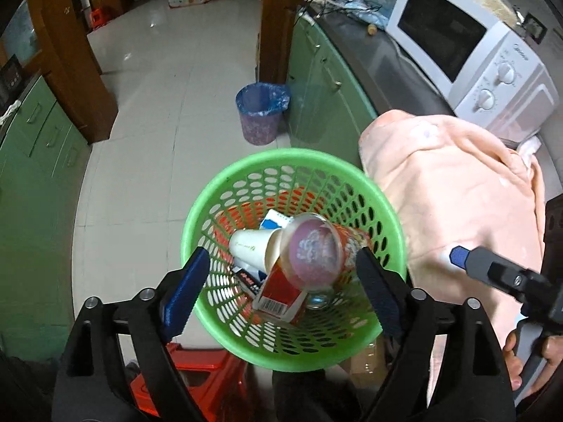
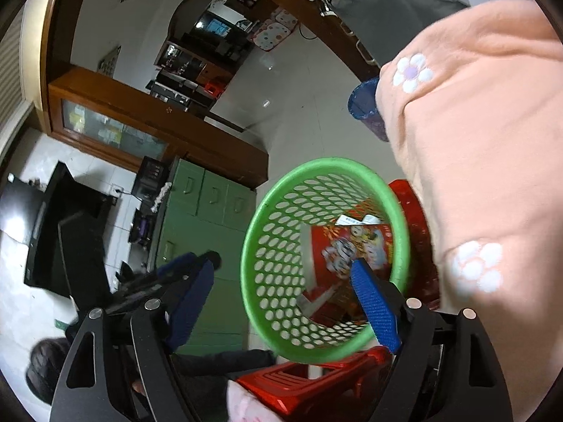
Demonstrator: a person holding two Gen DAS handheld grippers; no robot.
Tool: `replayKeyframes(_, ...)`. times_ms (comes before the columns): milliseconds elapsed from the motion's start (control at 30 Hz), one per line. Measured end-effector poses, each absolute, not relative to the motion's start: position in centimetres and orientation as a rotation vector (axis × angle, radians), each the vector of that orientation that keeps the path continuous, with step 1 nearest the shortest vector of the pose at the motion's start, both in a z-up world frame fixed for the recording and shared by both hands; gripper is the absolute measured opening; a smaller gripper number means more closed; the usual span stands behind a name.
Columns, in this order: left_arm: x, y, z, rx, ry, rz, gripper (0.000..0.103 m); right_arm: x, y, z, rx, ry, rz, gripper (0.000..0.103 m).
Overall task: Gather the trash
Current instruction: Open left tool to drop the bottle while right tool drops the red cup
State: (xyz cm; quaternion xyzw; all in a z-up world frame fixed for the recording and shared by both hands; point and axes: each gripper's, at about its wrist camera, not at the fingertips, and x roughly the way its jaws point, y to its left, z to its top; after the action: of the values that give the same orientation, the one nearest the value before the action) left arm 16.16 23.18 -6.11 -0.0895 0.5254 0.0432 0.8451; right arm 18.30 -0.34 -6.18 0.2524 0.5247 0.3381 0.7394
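A green perforated basket (image 1: 388,211) stands below my left gripper (image 1: 281,292), which is open over its mouth with nothing between the pads. Inside lie a clear glass bottle with a pink bottom (image 1: 315,251), a white paper cup (image 1: 251,246), a red carton (image 1: 281,288) and a blue-and-white pack (image 1: 274,221). The bottle lies apart from both fingers. In the right wrist view the basket (image 2: 267,218) is tilted and holds the red carton (image 2: 348,249). My right gripper (image 2: 281,302) is open and empty beside the rim; it also shows in the left wrist view (image 1: 457,256).
A peach fleece sleeve (image 1: 457,190) fills the right side. A red plastic stool (image 2: 292,383) sits under the basket. A lined bin (image 1: 262,112) stands on the tiled floor by green cabinets (image 1: 323,81). A white microwave (image 1: 468,45) sits on the counter.
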Motion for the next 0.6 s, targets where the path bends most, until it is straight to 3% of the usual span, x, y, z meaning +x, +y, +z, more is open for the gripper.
replayKeyframes(600,14.1,16.2,-2.4,-0.084,0.986,0.003,0.097,13.2,-5.5,-2.0,0.173,0.968,0.545,0.085)
